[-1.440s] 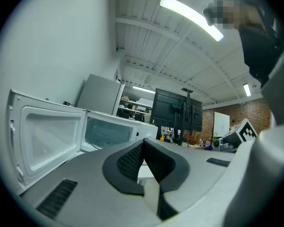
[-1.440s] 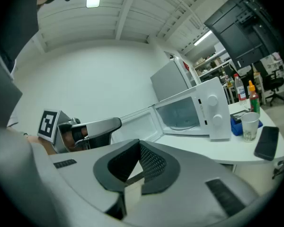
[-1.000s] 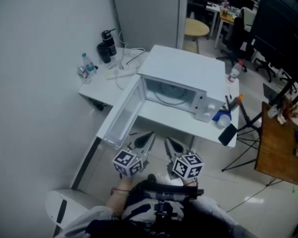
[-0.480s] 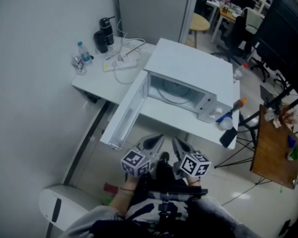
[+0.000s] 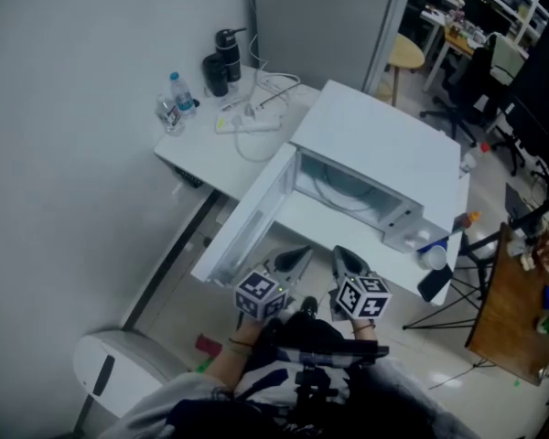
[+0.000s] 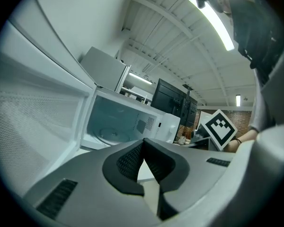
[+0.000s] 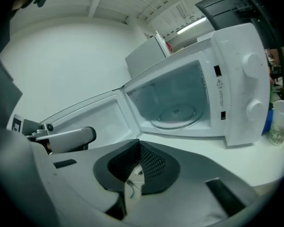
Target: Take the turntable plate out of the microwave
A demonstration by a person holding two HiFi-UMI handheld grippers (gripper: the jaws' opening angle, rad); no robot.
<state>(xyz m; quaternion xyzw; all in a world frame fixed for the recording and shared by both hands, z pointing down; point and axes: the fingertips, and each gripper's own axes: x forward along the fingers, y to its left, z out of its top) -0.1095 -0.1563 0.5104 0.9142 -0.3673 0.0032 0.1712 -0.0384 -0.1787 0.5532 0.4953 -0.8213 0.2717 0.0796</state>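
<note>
1. The plate (image 7: 175,113) lies inside the microwave (image 5: 375,154), on its floor; the door (image 5: 247,222) stands wide open at the left.
2. The left gripper (image 6: 143,145) has its jaws pressed together, nothing between them; it is near the door, not touching.
3. The right gripper (image 7: 138,144) is closed and empty too; it is just beside the left one, in front of the table (image 5: 215,154).

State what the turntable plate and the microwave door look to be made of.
Turntable plate: likely clear glass, glossy; it looks see-through and its rim glints. Microwave door: seemingly white-painted metal or plastic, smooth, with a perforated screen in its window.
</note>
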